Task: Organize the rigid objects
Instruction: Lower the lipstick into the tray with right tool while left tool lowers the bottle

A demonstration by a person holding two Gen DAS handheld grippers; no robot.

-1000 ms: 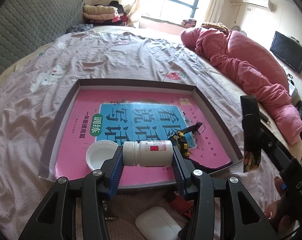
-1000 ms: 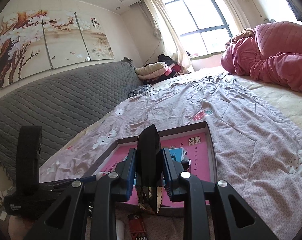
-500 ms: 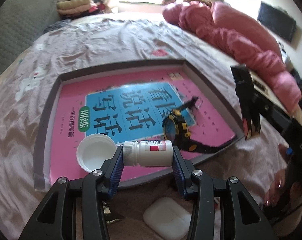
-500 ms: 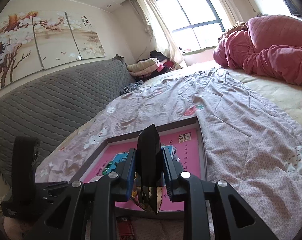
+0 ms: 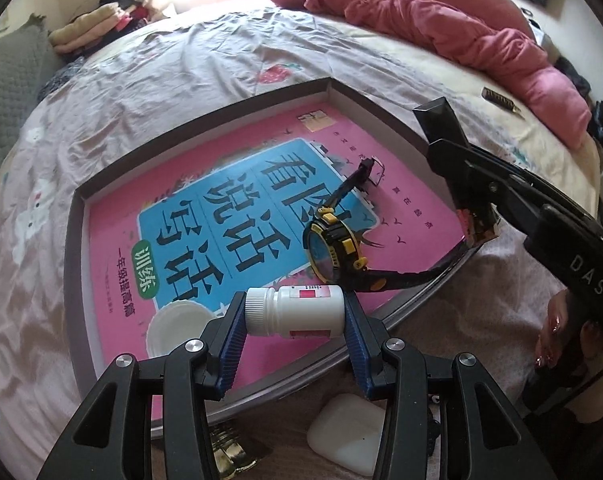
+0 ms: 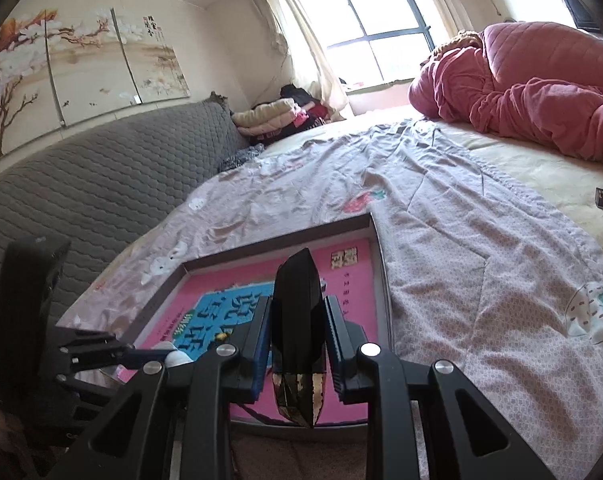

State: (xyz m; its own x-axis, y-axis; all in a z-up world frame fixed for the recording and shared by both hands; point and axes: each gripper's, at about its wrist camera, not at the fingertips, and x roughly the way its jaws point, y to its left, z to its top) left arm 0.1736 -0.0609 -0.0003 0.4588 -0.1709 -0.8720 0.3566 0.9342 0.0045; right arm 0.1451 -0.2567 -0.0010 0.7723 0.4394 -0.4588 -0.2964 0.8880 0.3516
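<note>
My left gripper (image 5: 294, 320) is shut on a white pill bottle (image 5: 295, 311), held sideways above the near edge of a shallow grey tray (image 5: 77, 248) lined with a pink and blue book. A white round lid (image 5: 173, 328) and a black and yellow watch (image 5: 335, 244) lie in the tray. My right gripper (image 6: 297, 340) is shut on a black faceted box (image 6: 297, 320) with a gold and black end, held upright over the tray's near right corner (image 6: 381, 272). It also shows in the left wrist view (image 5: 441, 128).
The tray lies on a bed with a pinkish patterned sheet (image 5: 161, 68). A white earbud case (image 5: 347, 428) and a gold-coloured item (image 5: 225, 452) lie on the brown surface in front of the tray. A pink quilt (image 6: 541, 92) is piled at the far right, with a grey padded headboard (image 6: 81, 184) on the left.
My left gripper with the bottle has swung and tilted down, so the tray and watch now fill more of its view. My right gripper with the box has shifted slightly over the tray.
</note>
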